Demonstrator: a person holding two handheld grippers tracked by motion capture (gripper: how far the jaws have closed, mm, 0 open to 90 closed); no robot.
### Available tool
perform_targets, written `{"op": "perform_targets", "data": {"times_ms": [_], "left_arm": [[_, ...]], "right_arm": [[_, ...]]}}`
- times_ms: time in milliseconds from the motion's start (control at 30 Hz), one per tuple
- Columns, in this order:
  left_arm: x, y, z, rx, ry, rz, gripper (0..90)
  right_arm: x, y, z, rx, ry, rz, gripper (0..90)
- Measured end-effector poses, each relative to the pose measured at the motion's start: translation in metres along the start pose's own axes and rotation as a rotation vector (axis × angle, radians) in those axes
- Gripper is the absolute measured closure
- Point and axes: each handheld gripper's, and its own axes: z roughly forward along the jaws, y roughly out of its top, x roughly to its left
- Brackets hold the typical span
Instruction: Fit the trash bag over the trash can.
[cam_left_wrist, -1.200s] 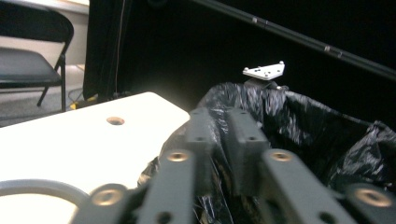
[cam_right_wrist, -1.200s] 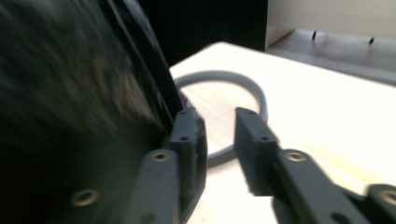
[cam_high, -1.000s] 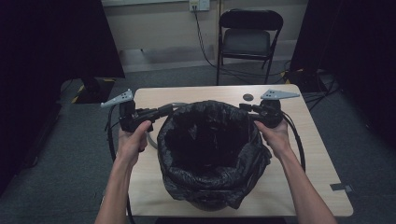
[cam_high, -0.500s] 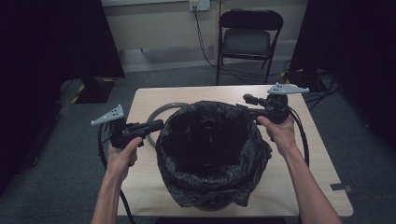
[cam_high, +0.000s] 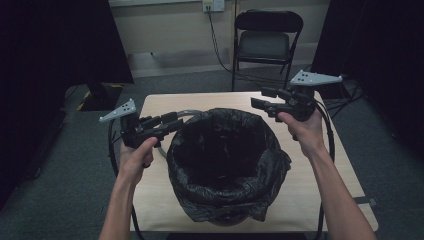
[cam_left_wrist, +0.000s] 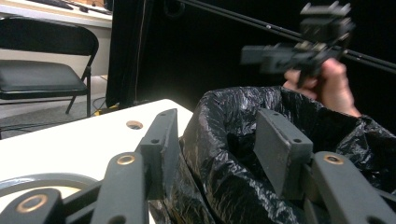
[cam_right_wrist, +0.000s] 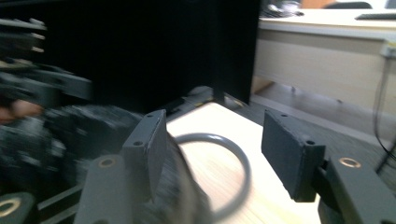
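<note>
Bin (cam_high: 227, 170) with black liner (cam_high: 270, 165) sits mid-desk, toward the near edge, liner folded over the rim all round. Left gripper (cam_high: 172, 122) is off the bin's left side: jaws have just been opening, now about half open, straddling the liner's rim fold in the left gripper view (cam_left_wrist: 219, 154) with the pads not visibly pressing on it, so it holds nothing. Right gripper (cam_high: 257, 102) hovers above the far-right rim, jaws apart and empty; the right gripper view is blurred, so I can't tell how close the liner is to them. Risks, as I judge them: the liner looks loose and bunched at the near-right, hanging low over the outside, so with neither side held it could slip back into the bin or ride up off the rim. The left jaws are close enough to the film to snag it on pull-back and drag the fold off, or tip the bin if it is light. The grey cable loop (cam_high: 187, 116) lies on the desk at the bin's far-left side and could catch under the bin or pull on the left gripper. Desk (cam_high: 160, 210) is light wood, bare apart from that. Room is dim: dark curtains on both sides, grey carpet, a folding chair (cam_high: 267, 37) beyond the far edge, a wall socket with cable behind it.
</note>
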Motion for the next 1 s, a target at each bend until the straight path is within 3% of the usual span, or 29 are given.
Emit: {"op": "perform_targets", "data": {"times_ms": [133, 233, 367, 400, 467, 533, 800, 1000], "left_arm": [[-0.002, 0.003, -0.001, 0.007, 0.031, 0.016, 44.0], [-0.004, 0.005, -0.002, 0.007, 0.050, 0.028, 41.9], [-0.003, 0.007, -0.005, -0.003, 0.062, 0.031, 40.6], [-0.003, 0.007, -0.006, -0.004, 0.066, 0.028, 40.4], [-0.002, 0.006, -0.008, -0.005, 0.070, 0.029, 39.9], [-0.001, 0.006, -0.010, 0.001, 0.082, 0.029, 39.5], [0.003, 0.003, -0.013, -0.002, 0.093, 0.016, 39.4], [0.003, 0.003, -0.012, -0.001, 0.091, 0.016, 39.2]], "right_arm": [[0.025, 0.027, 0.005, 0.015, 0.072, -0.057, 40.6], [0.039, 0.042, 0.014, 0.019, 0.169, -0.069, 40.7], [0.063, 0.053, 0.038, 0.106, 0.251, -0.115, 39.0], [0.070, 0.053, 0.047, 0.151, 0.277, -0.112, 34.4], [0.080, 0.048, 0.062, 0.239, 0.287, -0.137, 29.1], [0.086, 0.041, 0.074, 0.311, 0.314, -0.130, 30.4], [0.095, 0.022, 0.101, 0.486, 0.428, -0.140, 24.6], [0.102, 0.001, 0.117, 0.583, 0.411, -0.187, 26.9]]}}
